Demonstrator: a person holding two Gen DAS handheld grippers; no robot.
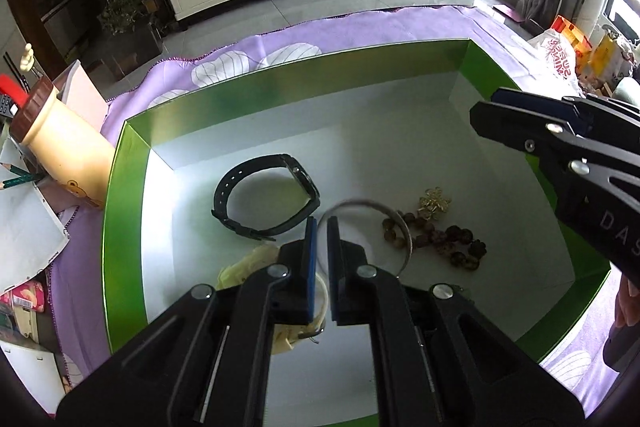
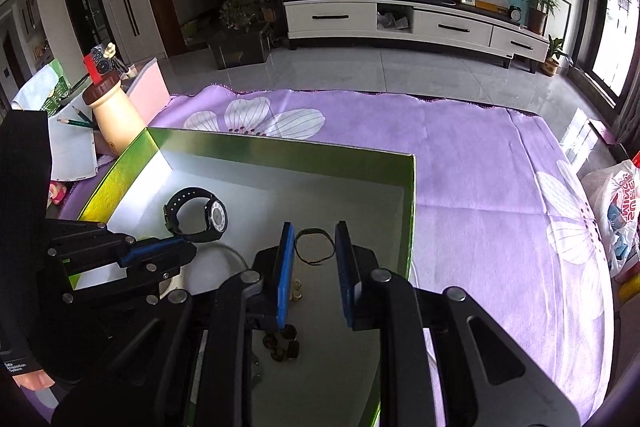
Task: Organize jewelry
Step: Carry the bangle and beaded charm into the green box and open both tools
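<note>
A green box (image 1: 132, 155) with a white floor holds the jewelry. My left gripper (image 1: 322, 227) is shut on a silver bangle (image 1: 396, 223), held just above the box floor. A black watch (image 1: 264, 195) lies behind it; it also shows in the right wrist view (image 2: 200, 215). A dark bead bracelet (image 1: 444, 241) and a gold flower piece (image 1: 434, 205) lie to the right. A pale yellow item (image 1: 248, 263) lies under the left fingers. My right gripper (image 2: 314, 247) is open over a thin black cord bracelet (image 2: 314, 247) near the box's right wall (image 2: 412, 211).
The box stands on a purple flowered cloth (image 2: 480, 167). A cream bottle with a brown cap (image 1: 60, 143), pencils (image 1: 20, 179) and papers crowd the left side. A plastic bag (image 2: 616, 203) lies at the right edge of the cloth.
</note>
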